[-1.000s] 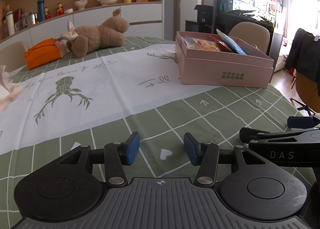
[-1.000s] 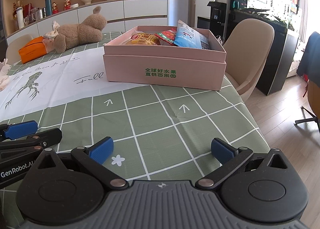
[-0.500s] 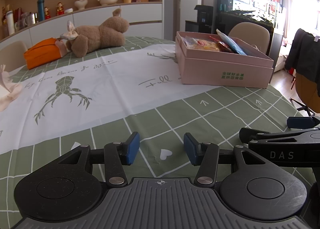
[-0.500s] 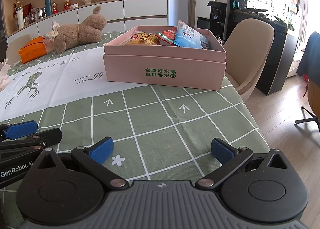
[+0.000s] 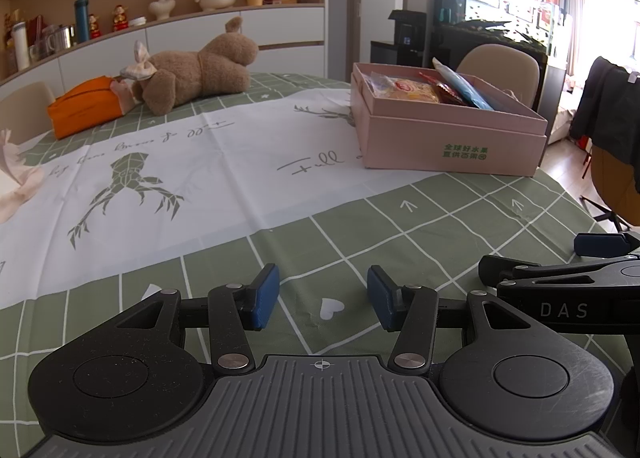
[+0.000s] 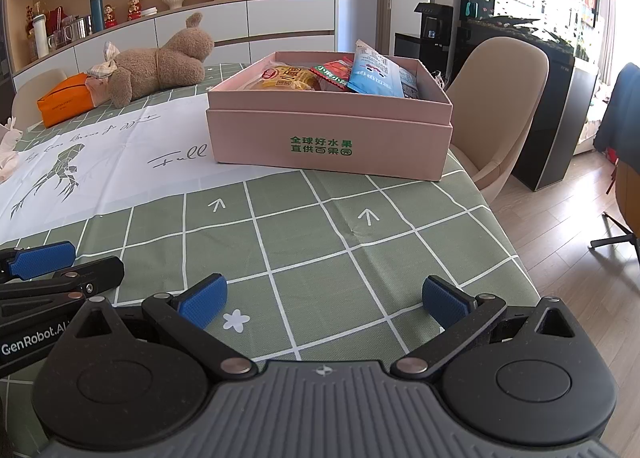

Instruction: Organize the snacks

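1. I hold both tongs low over the near edge of the table (image 6: 320,225). The left gripper (image 5: 323,297) has its blue pads parted with only checked cloth between them; the right gripper (image 6: 323,300) stands wider apart, also grasping nothing.

2. The snacks sit well ahead in the pink box (image 6: 328,137) at the far right of the table: a yellow packet (image 6: 290,79), a red one (image 6: 334,73) and a blue pouch (image 6: 374,75) leaning upright against the others.

3. The risk I see: the blue pouch pokes above the rim, so a careless reach could tip it out or crumple it. The two tongs lie just beside each other, and swinging one across could knock the other.

4. The box stands near the table's right edge; a shove might slide it toward the chair (image 6: 500,105).

5. Hidden: the box floor, whatever lies under the packets, and any snacks outside it. The packet print is too small to read.
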Demonstrator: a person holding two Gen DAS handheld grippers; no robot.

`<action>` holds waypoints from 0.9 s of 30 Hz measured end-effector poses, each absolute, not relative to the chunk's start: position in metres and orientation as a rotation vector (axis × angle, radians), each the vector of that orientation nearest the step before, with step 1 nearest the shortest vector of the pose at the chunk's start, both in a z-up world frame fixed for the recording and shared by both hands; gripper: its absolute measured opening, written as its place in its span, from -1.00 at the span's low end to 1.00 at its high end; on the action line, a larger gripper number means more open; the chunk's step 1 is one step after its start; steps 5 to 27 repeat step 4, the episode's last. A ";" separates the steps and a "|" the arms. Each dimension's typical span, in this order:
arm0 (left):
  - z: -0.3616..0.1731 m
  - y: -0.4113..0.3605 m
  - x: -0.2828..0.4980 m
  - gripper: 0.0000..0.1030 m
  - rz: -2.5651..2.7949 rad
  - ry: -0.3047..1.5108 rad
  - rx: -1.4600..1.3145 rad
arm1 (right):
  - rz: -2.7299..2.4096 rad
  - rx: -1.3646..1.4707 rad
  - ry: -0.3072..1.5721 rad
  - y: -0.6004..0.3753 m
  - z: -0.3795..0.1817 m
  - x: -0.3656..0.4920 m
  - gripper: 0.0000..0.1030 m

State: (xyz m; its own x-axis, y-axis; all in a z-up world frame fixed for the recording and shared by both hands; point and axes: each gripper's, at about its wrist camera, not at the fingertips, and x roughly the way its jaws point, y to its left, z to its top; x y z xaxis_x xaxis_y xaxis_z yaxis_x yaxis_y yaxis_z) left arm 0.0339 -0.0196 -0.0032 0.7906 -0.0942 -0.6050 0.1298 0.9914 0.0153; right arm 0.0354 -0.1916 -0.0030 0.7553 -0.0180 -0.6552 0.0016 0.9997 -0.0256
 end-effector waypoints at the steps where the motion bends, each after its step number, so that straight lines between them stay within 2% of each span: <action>1: -0.003 -0.020 0.034 0.06 -0.120 0.648 0.058 | -0.011 -0.024 0.715 -0.191 -0.003 0.036 1.00; 27: -0.003 -0.020 0.034 0.06 -0.120 0.648 0.059 | -0.011 -0.024 0.715 -0.192 -0.003 0.035 1.00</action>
